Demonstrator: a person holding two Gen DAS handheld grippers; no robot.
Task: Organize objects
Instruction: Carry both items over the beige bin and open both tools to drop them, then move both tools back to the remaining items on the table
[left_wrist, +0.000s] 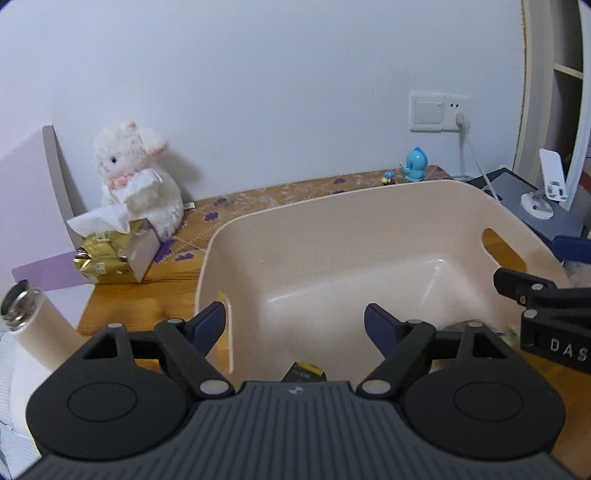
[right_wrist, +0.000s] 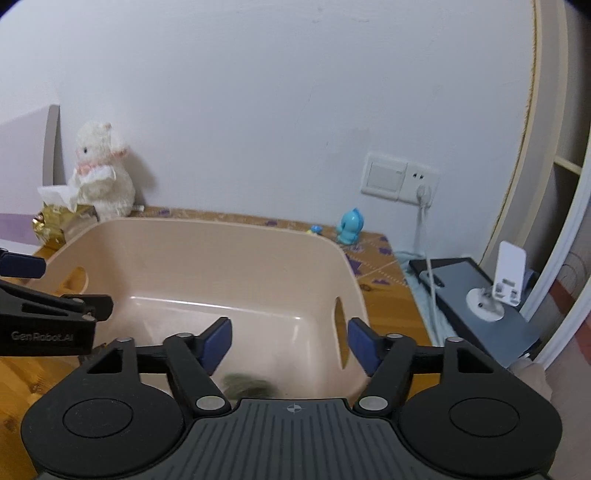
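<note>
While both grippers, left gripper and right gripper, are spread empty over the beige bin, the bottle left of it should be approached squarely.

The beige bin fills the middle of both views, and its floor is mostly bare, with only a small yellow-and-dark item and a blurred greenish thing at the near edge. At left in the left wrist view, a cream bottle, a gold tissue box and a plush toy crowd the table. Above the bin's rim nothing blocks the way to the wall.
</note>
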